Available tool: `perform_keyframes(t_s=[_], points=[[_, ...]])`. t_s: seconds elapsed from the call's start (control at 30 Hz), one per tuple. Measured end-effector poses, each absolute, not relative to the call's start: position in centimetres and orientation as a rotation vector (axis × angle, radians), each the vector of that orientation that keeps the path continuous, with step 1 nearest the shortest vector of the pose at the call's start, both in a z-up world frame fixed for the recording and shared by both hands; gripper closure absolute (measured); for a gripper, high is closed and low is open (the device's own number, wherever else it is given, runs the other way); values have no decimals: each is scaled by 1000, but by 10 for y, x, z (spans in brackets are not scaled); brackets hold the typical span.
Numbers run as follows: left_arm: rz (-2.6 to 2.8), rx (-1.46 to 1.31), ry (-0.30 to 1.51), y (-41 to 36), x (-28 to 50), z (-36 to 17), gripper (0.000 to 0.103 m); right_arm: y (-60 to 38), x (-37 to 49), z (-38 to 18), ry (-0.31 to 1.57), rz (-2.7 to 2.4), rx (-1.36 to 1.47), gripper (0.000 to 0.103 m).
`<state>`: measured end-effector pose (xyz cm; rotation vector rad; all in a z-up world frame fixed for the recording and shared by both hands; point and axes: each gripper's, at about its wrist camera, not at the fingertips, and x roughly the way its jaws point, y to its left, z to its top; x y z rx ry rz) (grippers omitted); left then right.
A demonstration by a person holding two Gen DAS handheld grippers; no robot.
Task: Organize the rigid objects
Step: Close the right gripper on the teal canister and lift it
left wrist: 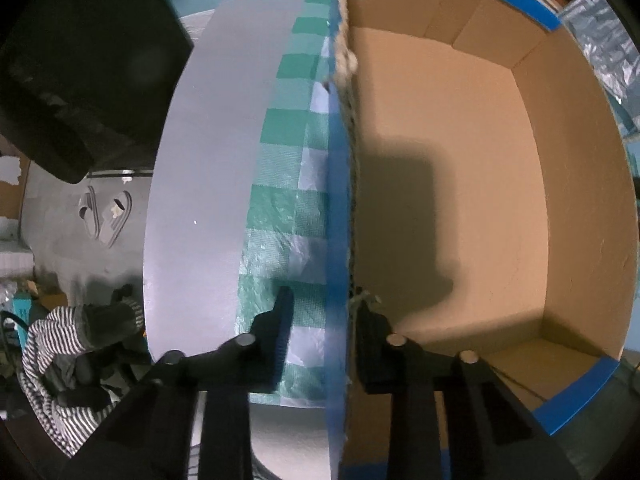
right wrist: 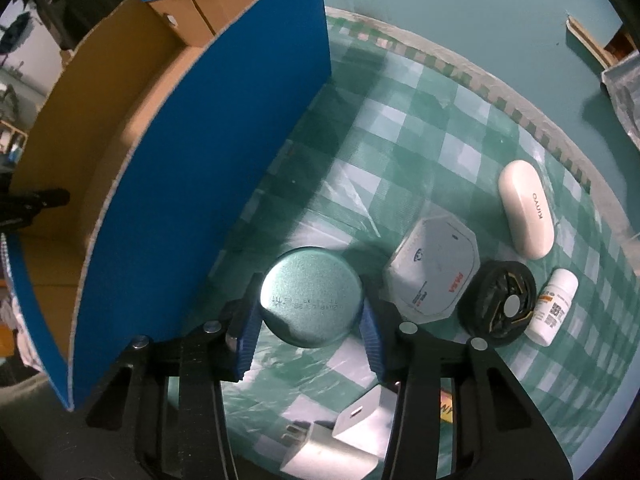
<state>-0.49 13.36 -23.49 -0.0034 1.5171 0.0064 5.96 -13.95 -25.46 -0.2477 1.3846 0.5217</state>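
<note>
The left hand-held gripper [left wrist: 320, 332] straddles the near wall of the cardboard box [left wrist: 460, 184], one finger outside against the blue face and one inside against the brown, pinching the wall's edge between them; this looks like a bracing grip, meant to keep the box from sliding while things are dropped into it. The right hand-held gripper [right wrist: 310, 320] points down over the round metal tin [right wrist: 310, 296], its blue pads pressed on the tin's left and right sides, so the tin seems gripped where it stands on the checked surface [right wrist: 420, 128], just beside the box's blue outer wall; the box sits near enough for a short carry. The box is open-topped and its brown floor shows bare, nothing in it yet as far as either view reaches. Still waiting on the surface: a white octagonal box [right wrist: 434, 268], a black wheel-like disc [right wrist: 500, 304], a small white pill bottle [right wrist: 554, 306], a white oval case [right wrist: 526, 208] and a white plug adapter [right wrist: 360, 416] near the right gripper's base.
</note>
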Motion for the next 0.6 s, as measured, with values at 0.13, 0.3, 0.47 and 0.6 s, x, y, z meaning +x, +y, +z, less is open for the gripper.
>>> perform_keyframes(t_s=[0.13, 0.3, 0.47, 0.6], points=[[-11, 3, 1520, 128, -10, -235, 80, -136, 64, -244, 1379, 527, -258, 59], [-16, 8, 1526, 135, -12, -239, 83, -130, 72, -222, 1375, 537, -265, 59], [-15, 16, 1528, 133, -11, -240, 84, -127, 74, -195, 1351, 537, -282, 59], [-21, 24, 1528, 133, -11, -241, 84, -122, 82, -174, 1328, 556, -275, 59]])
